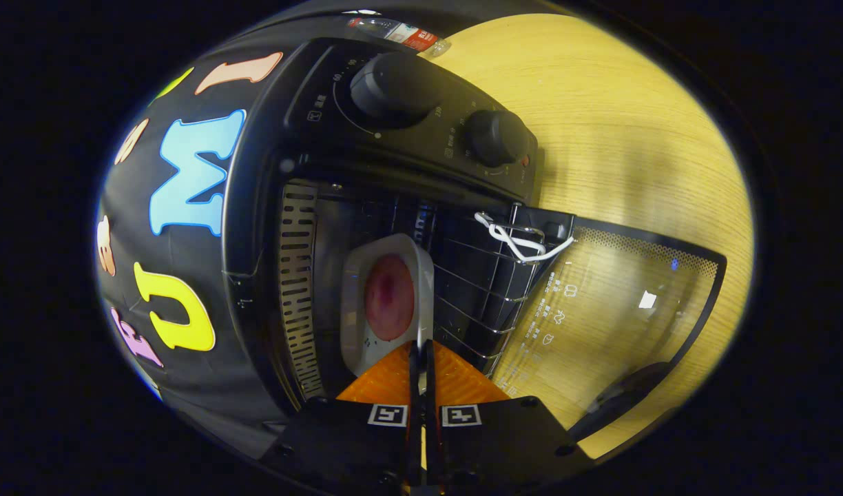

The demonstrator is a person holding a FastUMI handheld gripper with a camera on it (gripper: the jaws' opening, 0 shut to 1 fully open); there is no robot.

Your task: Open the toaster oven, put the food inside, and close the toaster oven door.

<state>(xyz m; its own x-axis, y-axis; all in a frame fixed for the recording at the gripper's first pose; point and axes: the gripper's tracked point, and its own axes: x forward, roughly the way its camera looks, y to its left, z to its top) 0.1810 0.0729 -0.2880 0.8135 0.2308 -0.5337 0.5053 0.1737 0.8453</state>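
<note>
1. The toaster oven (394, 172) fills the view, rotated, its door (614, 310) swung fully open onto the wooden surface (635, 138).
2. Inside, on the wire rack (470, 289), sits a pale tray (387, 296) carrying a pinkish piece of food (389, 296).
3. The gripper (421, 358) has its jaws pressed together on the tray's near rim, just ahead of them.
4. A white cord (521, 244) loops at the door hinge.
</note>
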